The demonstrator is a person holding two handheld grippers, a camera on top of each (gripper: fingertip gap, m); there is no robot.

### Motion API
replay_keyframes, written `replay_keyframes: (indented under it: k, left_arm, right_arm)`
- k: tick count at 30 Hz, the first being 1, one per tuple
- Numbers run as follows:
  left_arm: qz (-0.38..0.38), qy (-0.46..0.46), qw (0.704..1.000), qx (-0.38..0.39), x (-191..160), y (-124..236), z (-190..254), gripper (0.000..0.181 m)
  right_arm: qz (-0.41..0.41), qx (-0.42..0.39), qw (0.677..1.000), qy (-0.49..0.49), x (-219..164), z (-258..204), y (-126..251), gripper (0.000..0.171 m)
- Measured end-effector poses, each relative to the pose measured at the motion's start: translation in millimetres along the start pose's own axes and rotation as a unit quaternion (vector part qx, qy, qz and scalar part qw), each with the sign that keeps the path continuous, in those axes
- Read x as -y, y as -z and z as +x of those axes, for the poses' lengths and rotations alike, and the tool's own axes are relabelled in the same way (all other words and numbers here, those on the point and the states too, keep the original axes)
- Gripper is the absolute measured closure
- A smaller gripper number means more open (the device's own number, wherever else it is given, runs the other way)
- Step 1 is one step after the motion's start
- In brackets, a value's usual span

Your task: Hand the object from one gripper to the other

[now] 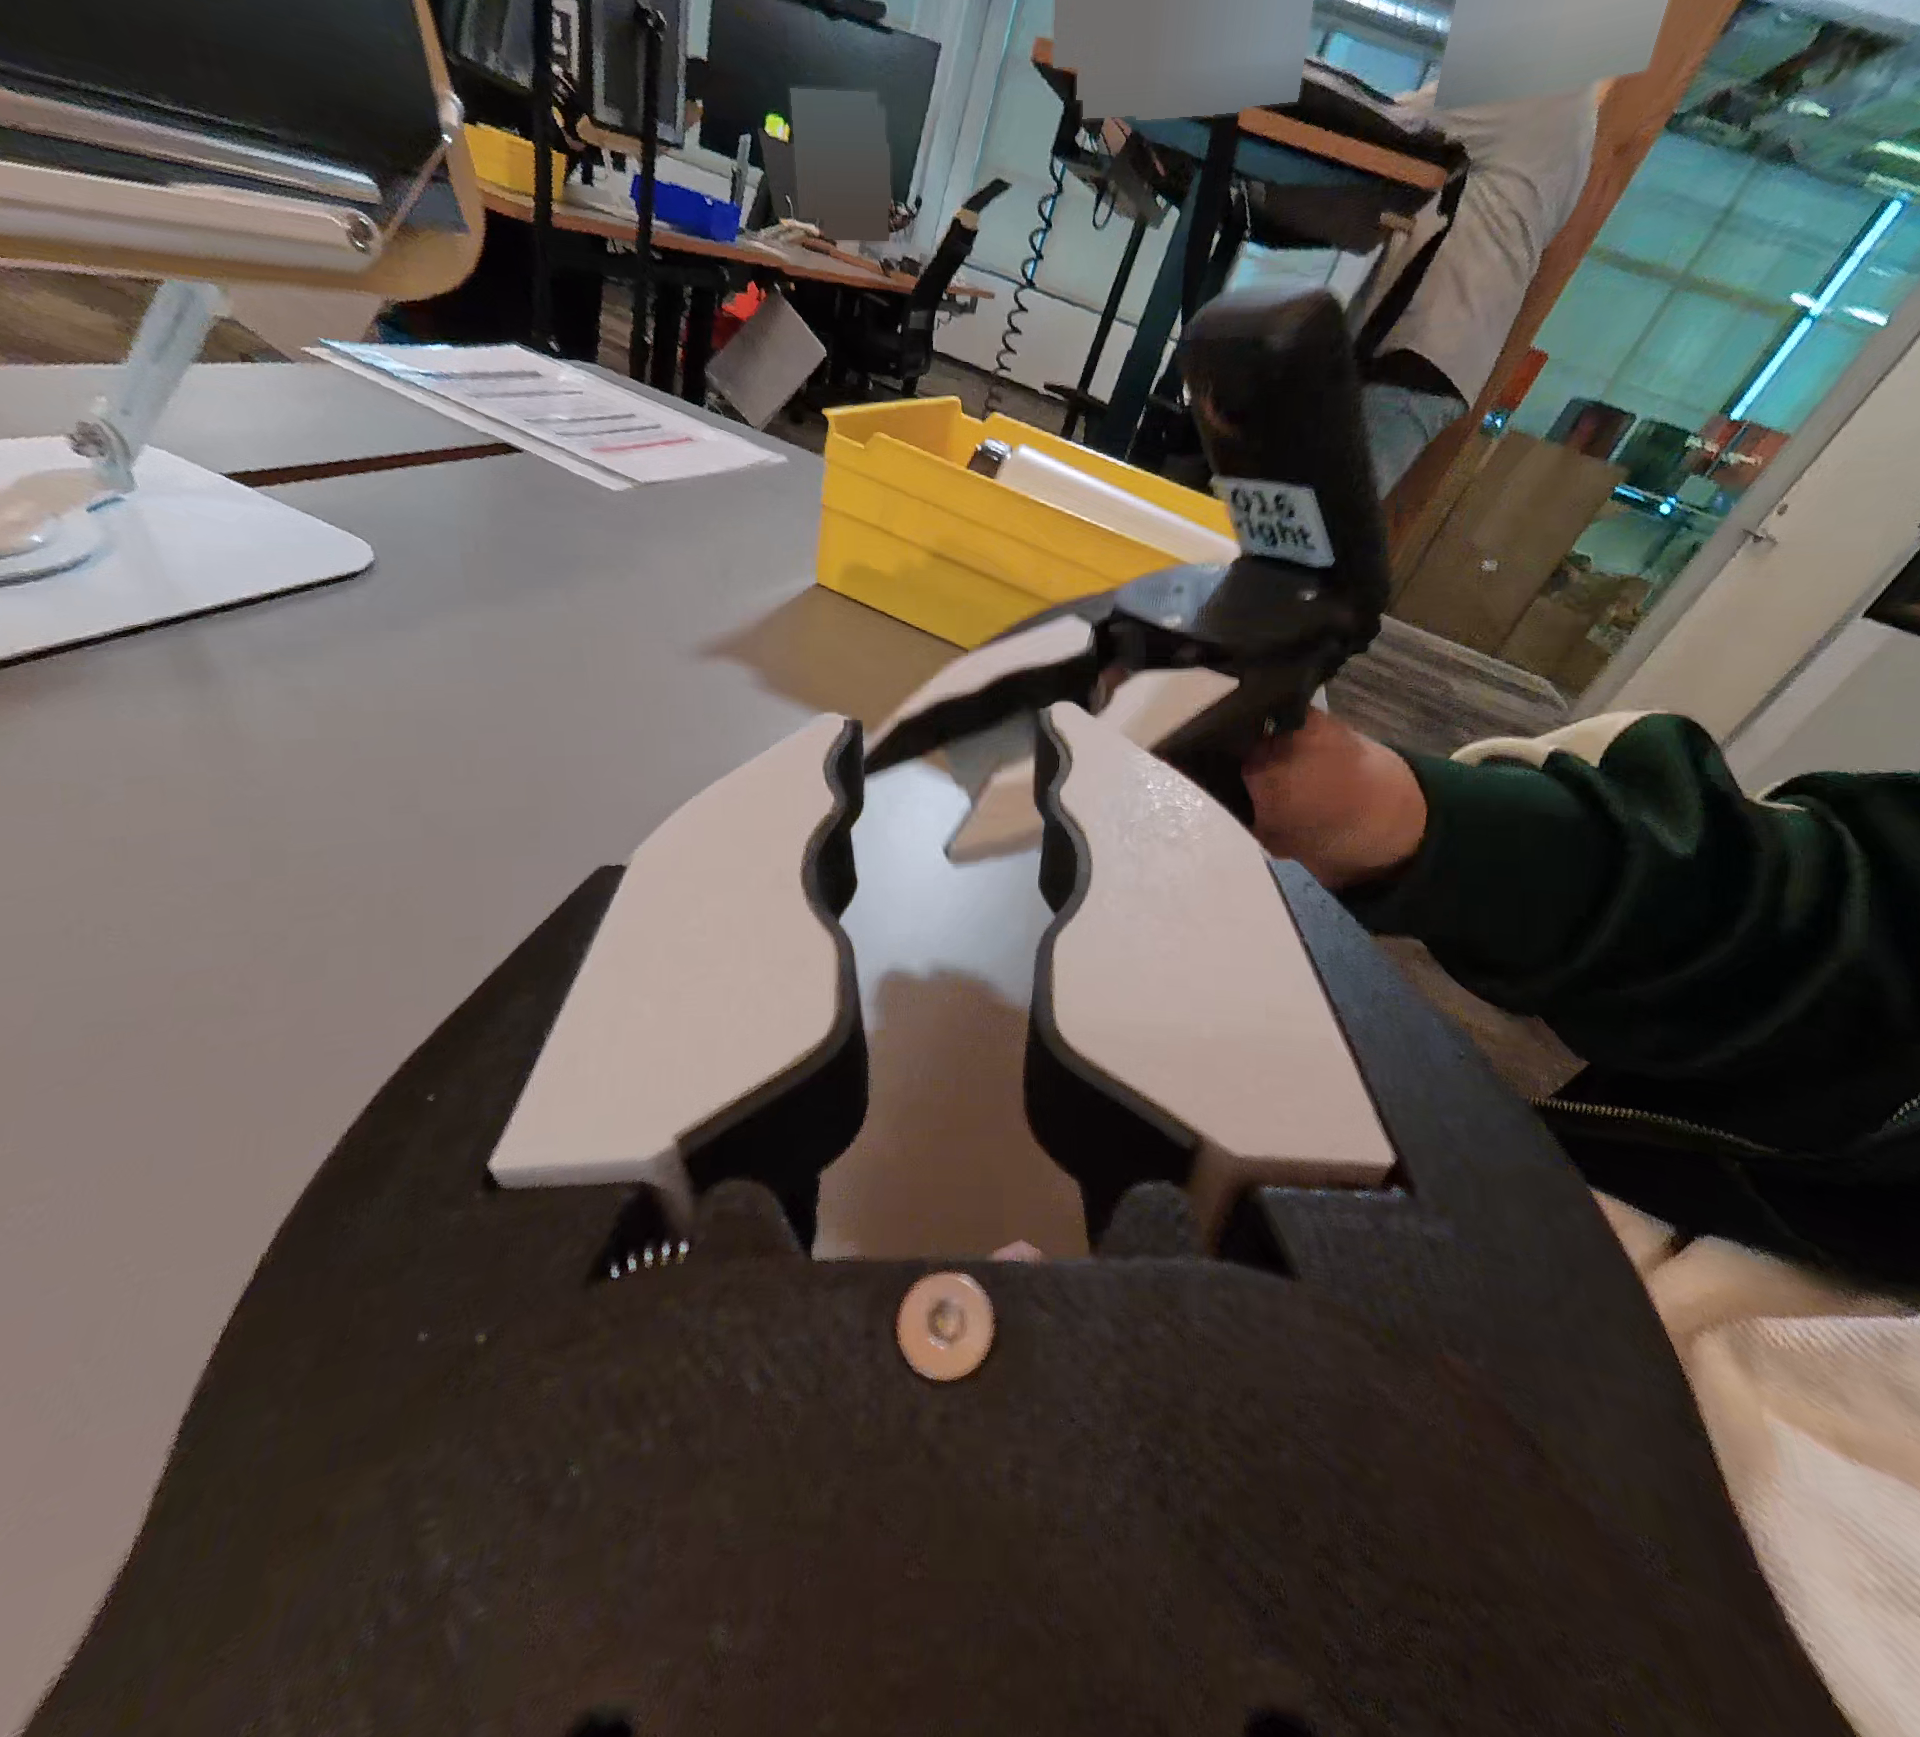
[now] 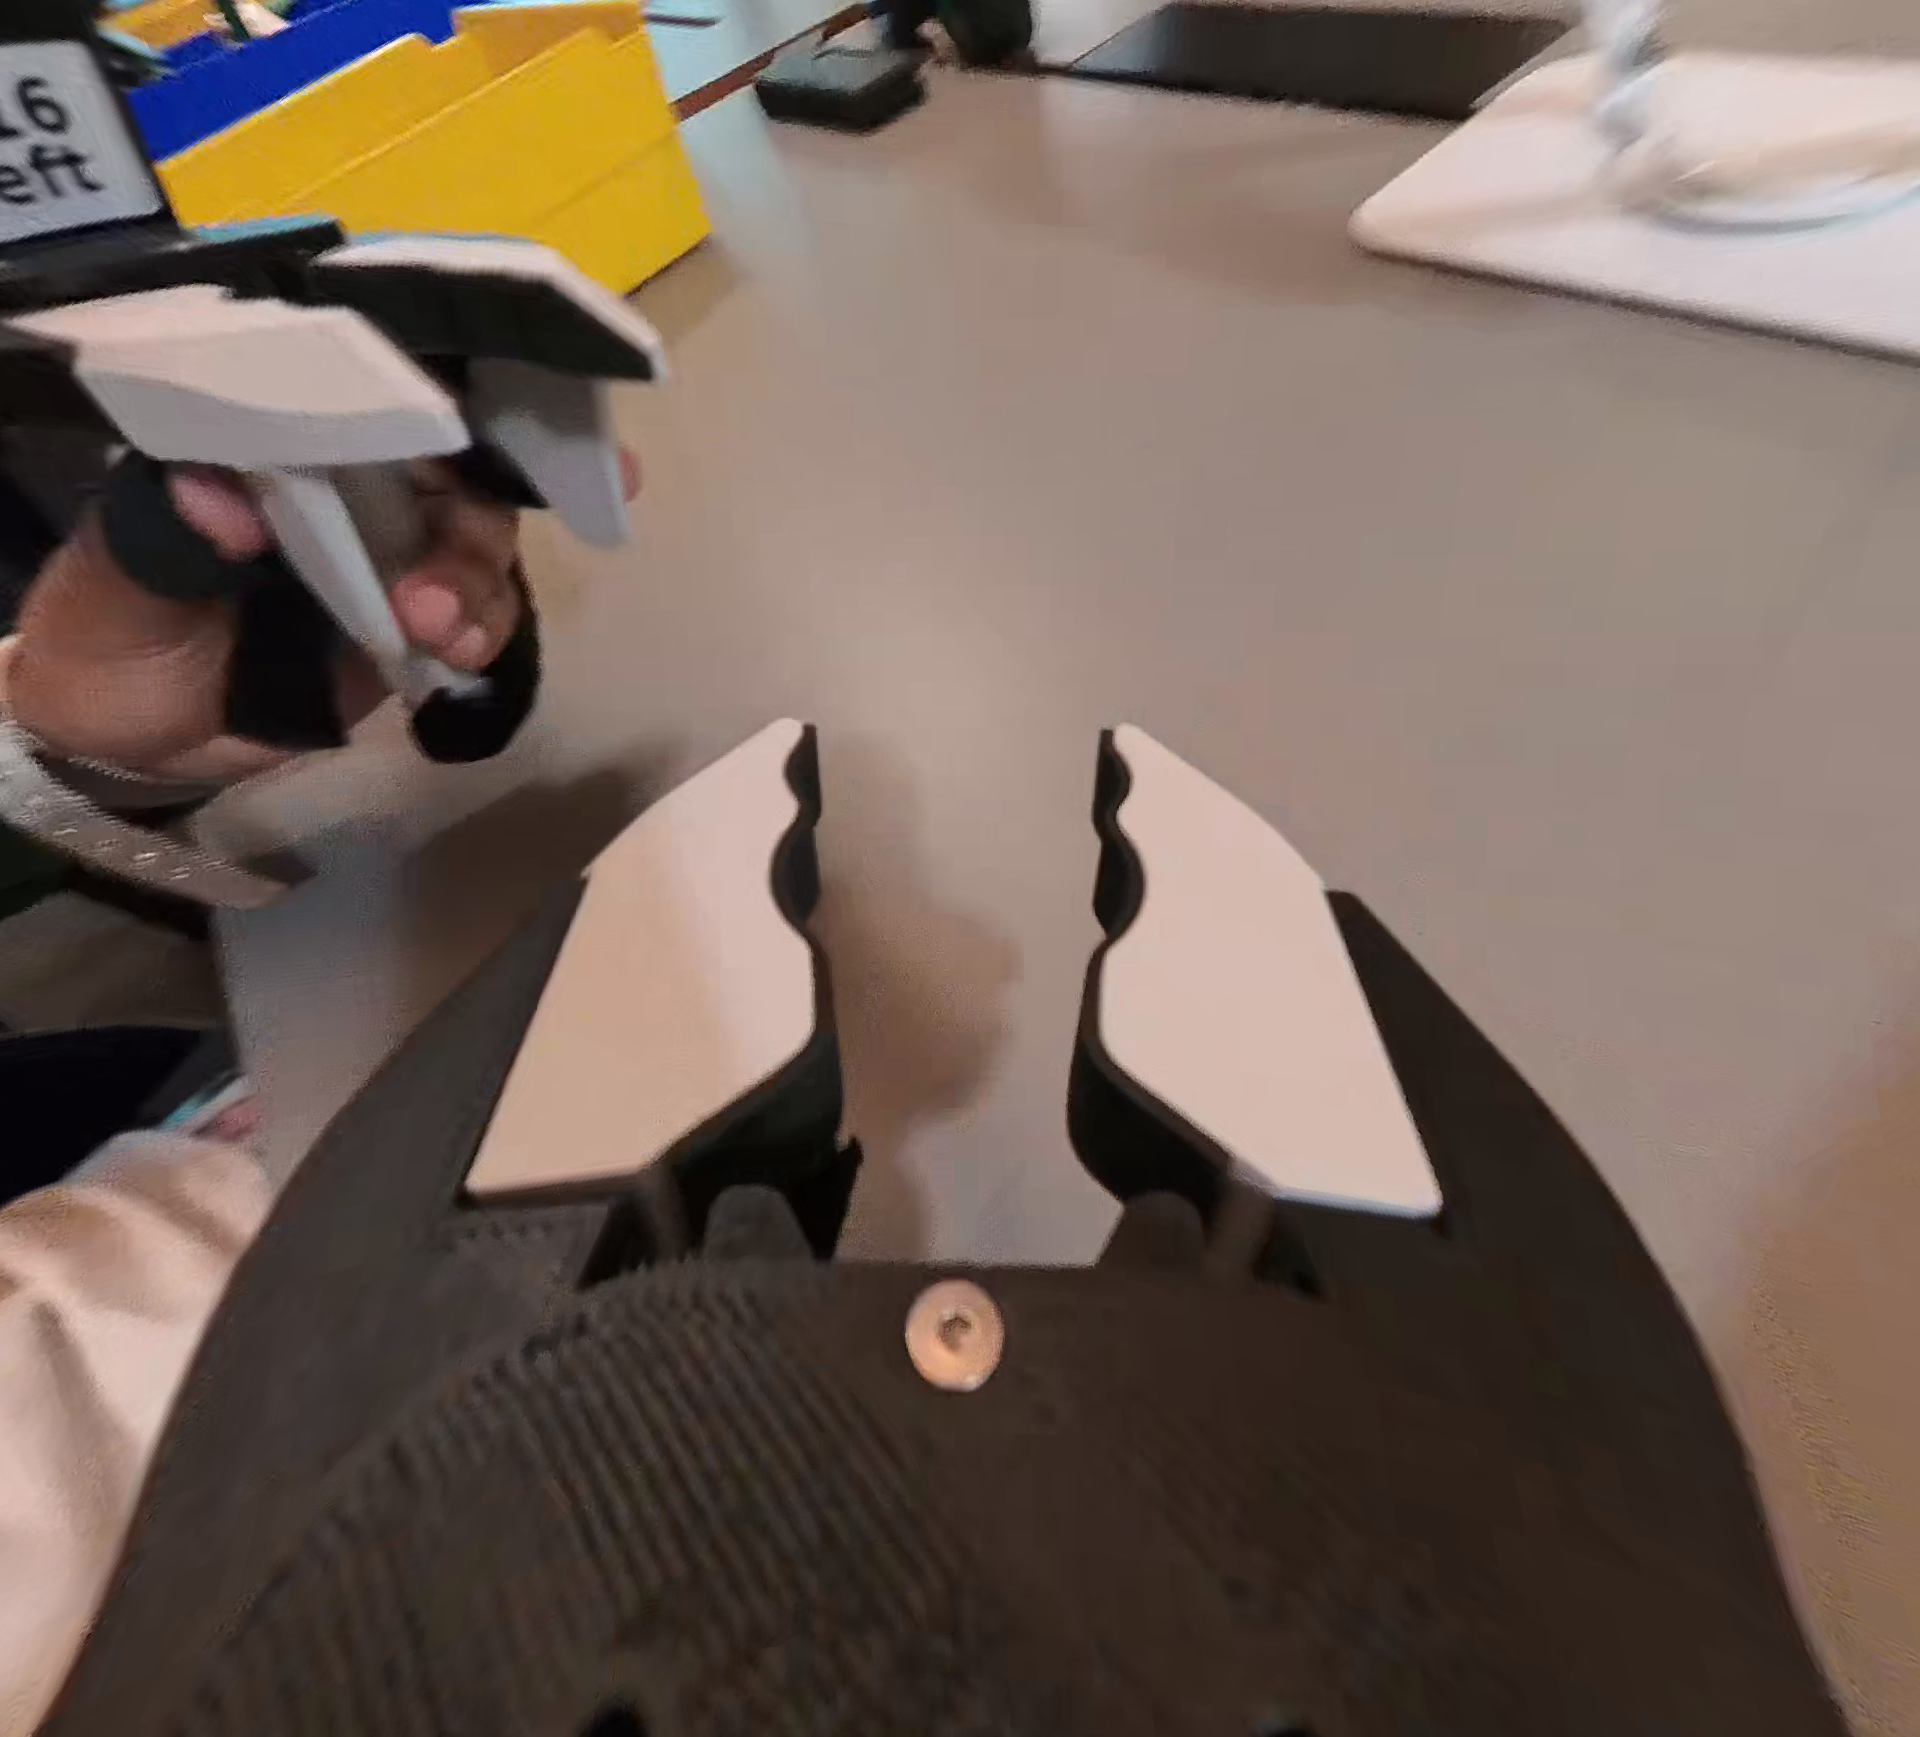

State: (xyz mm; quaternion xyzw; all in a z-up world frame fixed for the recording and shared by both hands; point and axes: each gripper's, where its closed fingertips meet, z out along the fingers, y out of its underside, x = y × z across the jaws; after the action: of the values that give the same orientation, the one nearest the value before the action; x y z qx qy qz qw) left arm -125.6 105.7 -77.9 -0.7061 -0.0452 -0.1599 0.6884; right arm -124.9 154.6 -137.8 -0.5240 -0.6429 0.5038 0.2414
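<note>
A white cylinder with a metal end [image 1: 1101, 492] lies in a yellow bin [image 1: 935, 544] on the grey table; the bin also shows in the right wrist view [image 2: 468, 139], its inside hidden. My left gripper [image 1: 945, 731] is open and empty, a little above the table. My right gripper [image 2: 956, 737] is open and empty too. In the left wrist view the right gripper [image 1: 914, 804] sits just ahead of my left fingertips, held by a hand in a dark green sleeve. In the right wrist view the left gripper [image 2: 551, 399] is at the left, in a hand.
A white monitor stand base [image 1: 177, 544] stands at the left of the table, also seen at the right [image 2: 1662, 233]. A sheet of paper [image 1: 551, 409] lies at the back. A blue bin [image 2: 312, 35] sits behind the yellow one. Black items [image 2: 842, 87] lie farther off. There is about 8 cm between the tips of the two grippers.
</note>
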Motion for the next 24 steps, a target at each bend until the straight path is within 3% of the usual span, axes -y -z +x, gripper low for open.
replay_keyframes:
  k: [1,7,11,14,18,21,24]
  left_arm:
    - [0.005,0.000,1.000,0.005,1.6,2.7,-2.0,0.149]
    - [0.021,-0.011,0.999,0.044,19.2,25.9,-14.2,0.145]
    - [0.036,-0.052,0.990,0.126,55.0,65.9,-33.4,0.142]
    - [0.063,-0.077,0.971,0.215,98.9,126.6,-57.1,0.139]
    - [0.093,0.001,0.956,0.279,138.8,226.9,-83.6,0.137]
    - [0.072,0.088,0.945,0.306,130.0,294.1,-100.7,0.135]
    - [-0.014,0.177,0.915,0.361,80.7,346.7,-126.3,0.121]
  right_arm:
    - [-0.005,0.022,1.000,-0.011,-2.1,-7.4,-5.6,0.119]
    - [0.039,0.063,0.997,-0.029,8.6,-6.2,-7.5,0.126]
    - [0.037,0.060,0.996,-0.058,6.2,11.8,-11.3,0.123]
    - [0.011,0.074,0.994,-0.082,1.1,15.0,-17.7,0.120]
    - [0.027,0.075,0.994,-0.071,7.8,14.4,-19.8,0.121]
    - [0.018,0.078,0.995,-0.061,6.7,10.9,-24.0,0.122]
    - [0.006,0.074,0.996,-0.046,3.8,7.9,-27.1,0.123]
